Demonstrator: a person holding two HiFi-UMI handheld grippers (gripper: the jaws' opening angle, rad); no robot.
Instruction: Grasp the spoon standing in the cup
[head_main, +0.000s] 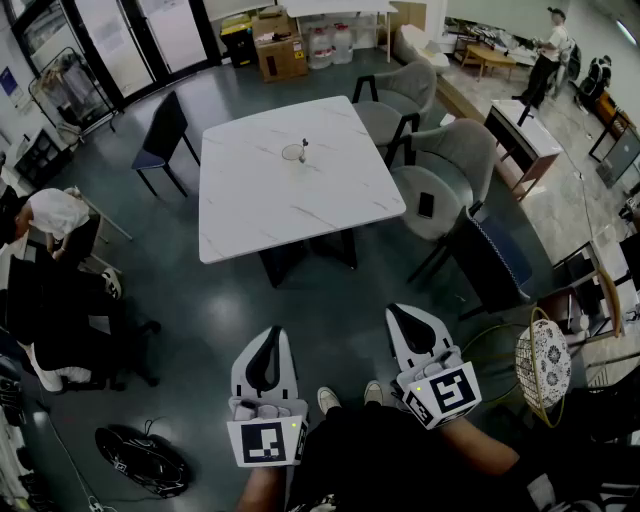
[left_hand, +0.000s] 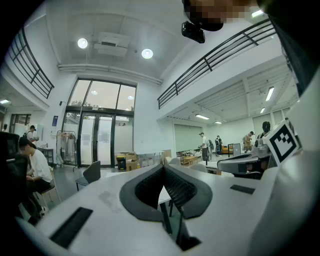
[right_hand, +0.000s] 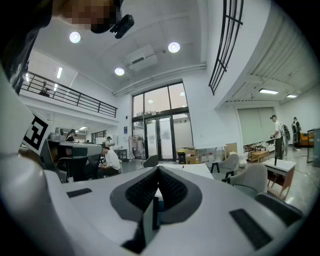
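A small clear cup (head_main: 293, 153) stands near the middle of the white marble table (head_main: 250, 210), far ahead of me, with a thin spoon (head_main: 304, 146) upright in it. My left gripper (head_main: 270, 333) and right gripper (head_main: 399, 313) hang low over the dark floor, well short of the table, both pointing toward it. The left gripper (left_hand: 163, 168) has its jaws together with nothing between them. The right gripper (right_hand: 158, 169) is likewise shut and empty. The table top (right_hand: 197, 170) shows just beyond the right jaws.
A dark chair (head_main: 165, 135) stands left of the table; grey armchairs (head_main: 455, 155) and a dark blue chair (head_main: 492, 262) stand to its right. A phone (head_main: 426, 205) lies on one seat. A seated person (head_main: 55, 215) is at left, a helmet (head_main: 140, 460) on the floor.
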